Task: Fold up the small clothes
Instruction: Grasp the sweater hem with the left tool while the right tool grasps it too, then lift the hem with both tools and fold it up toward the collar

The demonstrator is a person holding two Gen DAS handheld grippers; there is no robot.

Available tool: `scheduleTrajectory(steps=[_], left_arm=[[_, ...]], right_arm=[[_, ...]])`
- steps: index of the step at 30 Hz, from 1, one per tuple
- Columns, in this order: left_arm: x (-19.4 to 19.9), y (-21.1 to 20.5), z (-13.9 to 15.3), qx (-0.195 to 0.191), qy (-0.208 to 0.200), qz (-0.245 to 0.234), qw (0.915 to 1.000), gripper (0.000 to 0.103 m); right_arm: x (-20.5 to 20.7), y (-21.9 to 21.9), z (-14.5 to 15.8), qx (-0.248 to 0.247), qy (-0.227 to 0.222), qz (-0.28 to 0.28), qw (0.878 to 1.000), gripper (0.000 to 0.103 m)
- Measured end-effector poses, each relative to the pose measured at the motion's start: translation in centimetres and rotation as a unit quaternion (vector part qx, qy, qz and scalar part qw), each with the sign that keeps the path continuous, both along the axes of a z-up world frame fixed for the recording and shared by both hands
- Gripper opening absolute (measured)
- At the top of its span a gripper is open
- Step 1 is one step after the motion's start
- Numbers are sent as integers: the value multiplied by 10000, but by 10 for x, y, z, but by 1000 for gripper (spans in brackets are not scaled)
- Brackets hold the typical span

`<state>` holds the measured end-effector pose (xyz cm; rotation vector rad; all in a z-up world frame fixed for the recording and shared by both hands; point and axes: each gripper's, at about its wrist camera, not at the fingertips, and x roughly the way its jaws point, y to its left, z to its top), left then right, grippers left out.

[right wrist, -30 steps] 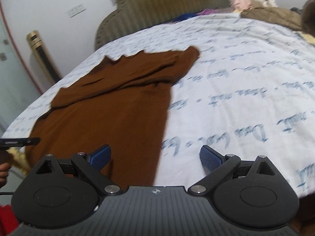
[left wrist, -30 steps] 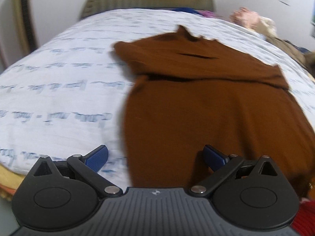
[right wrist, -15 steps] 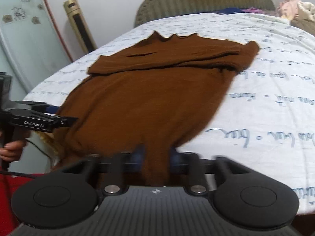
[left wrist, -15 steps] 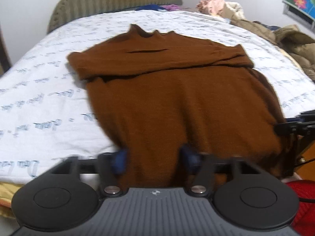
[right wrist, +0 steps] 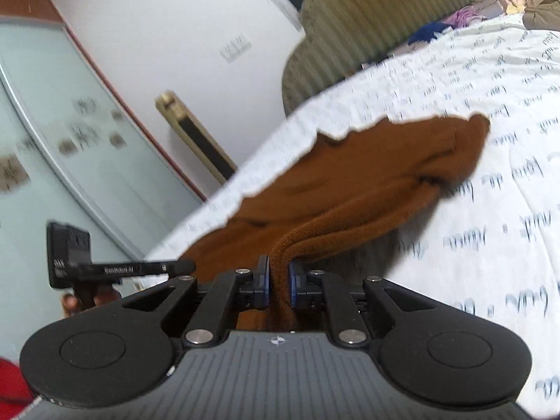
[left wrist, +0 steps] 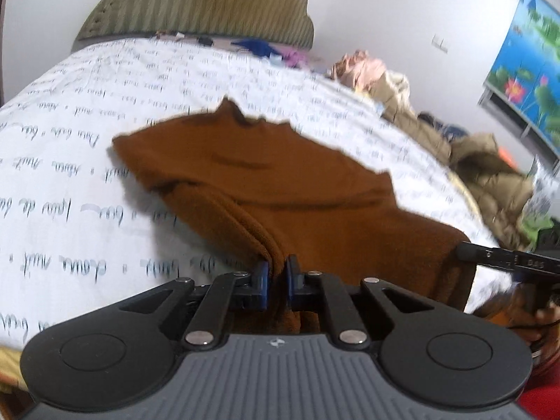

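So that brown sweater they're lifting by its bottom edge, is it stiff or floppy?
Probably floppy: the brown sweater sags between the left gripper and right gripper. It likely won't slip, since its fuzzy knit bunches thickly between the fingers. Its far half stays on the bed, so it may drag.

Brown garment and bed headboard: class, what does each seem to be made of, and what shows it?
Brown knitted garment: probably soft knit or fleece, matte; fuzzy nap, thick rolled folds at the tongs.
Olive ribbed headboard: apparently padded upholstery fabric; vertical channels, stitched scalloped edge.
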<state>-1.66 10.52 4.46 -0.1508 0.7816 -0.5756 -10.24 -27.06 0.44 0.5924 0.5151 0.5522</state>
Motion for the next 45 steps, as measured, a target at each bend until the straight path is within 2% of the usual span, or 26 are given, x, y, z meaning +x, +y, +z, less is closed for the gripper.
scheduleTrajectory(steps=[3,6,8,10,12,14,17,19,20,21,23,25,27,29,33,35,37,38,39,40,43,45], left_arm=[[16,-1,11,-89,-144,117,9998,10],[33,-10,15,129,-392,345,9986,10],[50,-15,12,149,-273,434,9986,10],[68,-19,6,148,-141,467,9987,10],[83,-24,-7,397,-91,626,9972,10],[96,-31,-20,707,-21,787,9944,10],[108,-33,-41,1050,143,941,9899,10],[108,-26,-50,896,376,939,9908,12],[107,-20,-53,729,482,921,9919,13],[105,-13,-55,557,593,899,9926,18],[98,0,-59,251,784,857,9929,35],[87,14,-64,-14,916,863,9920,69],[75,23,-68,-112,927,889,9917,72],[64,29,-72,-134,965,791,9921,72],[44,38,-81,-551,1184,500,9902,72],[33,36,-82,-640,1148,363,9907,72],[25,31,-82,-703,1164,165,9906,70],[22,28,-81,-756,1210,0,9898,66],[19,25,-79,-751,1238,-157,9893,43],[16,21,-77,-650,1247,-296,9896,22],[4,18,-65,-493,1076,-510,9917,12],[-6,20,-55,-550,886,-620,9926,10]], right_arm=[[13,-15,9,70,-160,-347,9992,16],[34,-26,11,30,-183,-750,9970,16],[49,-31,8,-44,-137,-971,9952,16],[65,-39,2,81,2,-1087,9940,16],[80,-41,-8,25,118,-1211,9926,16],[90,-39,-19,-282,313,-1379,9895,16],[106,-34,-41,-468,678,-1419,9864,22],[106,-34,-52,-427,843,-1427,9852,28],[101,-36,-56,-384,875,-1429,9851,38],[96,-37,-59,-357,891,-1422,9852,46],[83,-40,-61,-352,866,-1408,9856,51],[68,-41,-63,-366,869,-1394,9857,51],[55,-43,-65,-417,924,-1408,9848,56],[44,-43,-70,-391,984,-1313,9857,56],[23,-40,-78,-22,951,-854,9918,56],[17,-29,-75,-153,862,-621,9942,56],[17,-25,-74,-243,849,-577,9944,43],[17,-21,-72,-344,860,-543,9942,21],[19,-18,-72,-425,910,-505,9937,11],[19,-14,-70,-469,914,-465,9936,11],[12,-10,-60,-475,693,-332,9959,11],[3,-11,-47,-293,461,-223,9983,11]])
